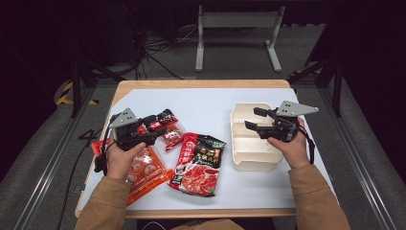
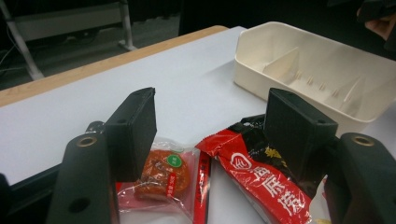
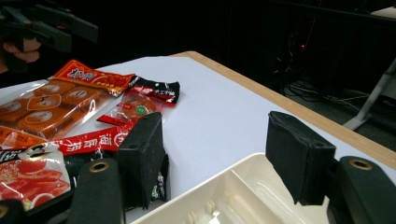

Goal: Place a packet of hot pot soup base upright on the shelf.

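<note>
The left gripper (image 1: pixel 154 128) hangs with its jaws spread and nothing pinched between them; just below and ahead of its tips lies the small clear packet (image 2: pixel 163 175) with an orange block inside, and touching that packet's far side is the red-and-black pouch (image 2: pixel 261 177), partly under the other jaw. The likely trouble is here: the jaws straddle both wrappers, so closing as they stand could catch the pouch's edge along with the packet, or nip only the slick film and let it slide out on the lift; a flat packet on a smooth sheet also tends to skid ahead of a jaw rather than rise into it.

Farther out from that gripper, nearer the person, sits the large orange pack (image 1: pixel 143 170), and beside it the big red hotpot bag (image 1: pixel 198 163); a dragged pouch could shove either one.

The right gripper (image 1: pixel 256 120), also open and empty, hovers over the near end of the cream divided tray (image 1: pixel 249 160); its hand (image 1: pixel 289 146) rests at the tray's outer rim. A nudge there might shift the tray across the white table sheet (image 1: pixel 206 103), away from where the left gripper would carry the packet.
</note>
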Tool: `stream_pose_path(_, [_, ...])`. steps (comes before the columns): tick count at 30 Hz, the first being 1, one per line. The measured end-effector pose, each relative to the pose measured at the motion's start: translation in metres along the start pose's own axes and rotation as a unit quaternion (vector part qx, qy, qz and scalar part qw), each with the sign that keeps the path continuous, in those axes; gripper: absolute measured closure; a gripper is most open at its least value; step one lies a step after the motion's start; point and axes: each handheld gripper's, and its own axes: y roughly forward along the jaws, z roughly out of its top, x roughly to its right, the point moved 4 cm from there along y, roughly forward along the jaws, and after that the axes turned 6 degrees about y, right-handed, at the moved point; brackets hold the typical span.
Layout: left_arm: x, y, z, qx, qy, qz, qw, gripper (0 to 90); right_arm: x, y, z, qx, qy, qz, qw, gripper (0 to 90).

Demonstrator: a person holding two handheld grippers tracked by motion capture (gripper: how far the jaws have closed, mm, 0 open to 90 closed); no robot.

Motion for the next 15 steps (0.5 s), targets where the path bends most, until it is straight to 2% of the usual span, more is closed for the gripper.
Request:
stream_pose_path(5, [0.004, 0.005, 0.001, -0.005, -0.001, -0.005, 1.0, 35.1, 0.003, -0.001, 0.0, -0.001, 0.004, -0.003, 1.0, 37.1])
stream_pose_path(10, [0.012, 0.015, 0.003, -0.021, 0.014, -0.003, 0.9997, 33.9, 0.005, -0.003, 0.0, 0.001, 0.006, -0.006, 1.0, 36.9])
stream_pose_path(15, [0.02, 0.029, 0.003, -0.034, 0.015, -0.016, 0.9992, 32.7, 0.005, -0.003, -0.001, 0.0, 0.007, -0.008, 0.9999, 36.5])
